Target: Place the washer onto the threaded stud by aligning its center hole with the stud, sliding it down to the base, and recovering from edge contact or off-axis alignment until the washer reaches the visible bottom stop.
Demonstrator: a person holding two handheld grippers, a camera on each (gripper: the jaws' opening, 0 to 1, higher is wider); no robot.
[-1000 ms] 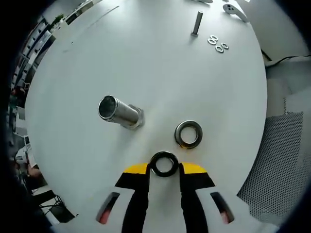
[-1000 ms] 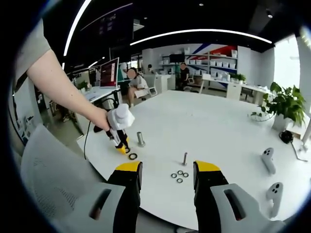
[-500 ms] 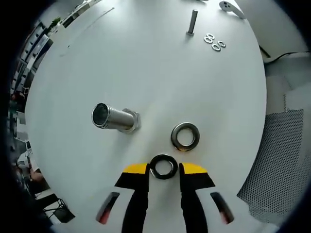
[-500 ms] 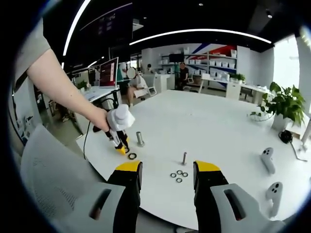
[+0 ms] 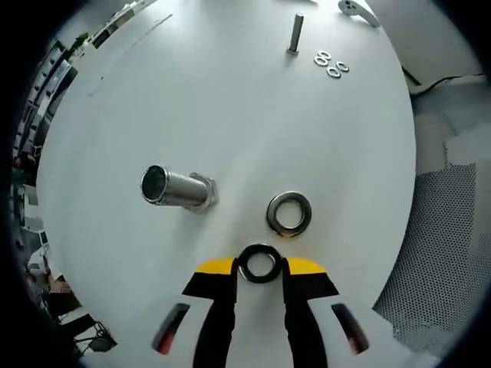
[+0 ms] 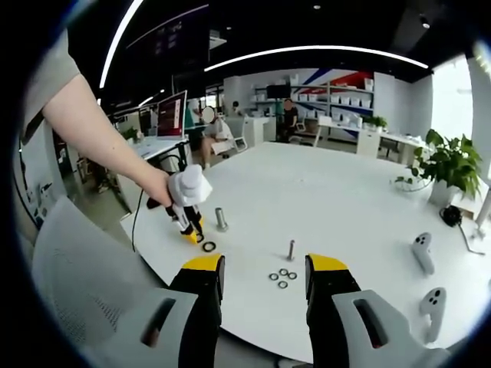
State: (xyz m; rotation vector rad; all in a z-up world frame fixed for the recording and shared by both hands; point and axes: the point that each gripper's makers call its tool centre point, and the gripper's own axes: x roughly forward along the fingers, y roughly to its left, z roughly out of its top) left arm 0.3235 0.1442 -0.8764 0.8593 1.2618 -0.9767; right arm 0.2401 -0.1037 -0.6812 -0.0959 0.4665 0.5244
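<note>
A dark ring washer (image 5: 260, 263) sits between the yellow-tipped jaws of my left gripper (image 5: 260, 266), which is shut on it just above the white table (image 5: 230, 100). The thick threaded stud (image 5: 173, 188) stands up and to the left of it, its top facing the camera. A second, shinier washer (image 5: 289, 213) lies flat on the table just ahead of the jaws. In the right gripper view, the left gripper (image 6: 189, 224) hovers beside the stud (image 6: 221, 219) and the loose washer (image 6: 209, 247). My right gripper (image 6: 265, 268) is open and holds nothing.
A thin stud (image 5: 294, 34) with several small washers (image 5: 330, 64) stands farther off. Two white controllers (image 6: 423, 253) lie at the right. The table edge curves close to the jaws, a mesh chair (image 5: 437, 253) beyond it. A potted plant (image 6: 449, 165) stands at the far right.
The left gripper view has drifted slightly, so the thick stud and loose washer now sit a little further left. The held washer stays in the jaws. The right gripper view is unchanged.
</note>
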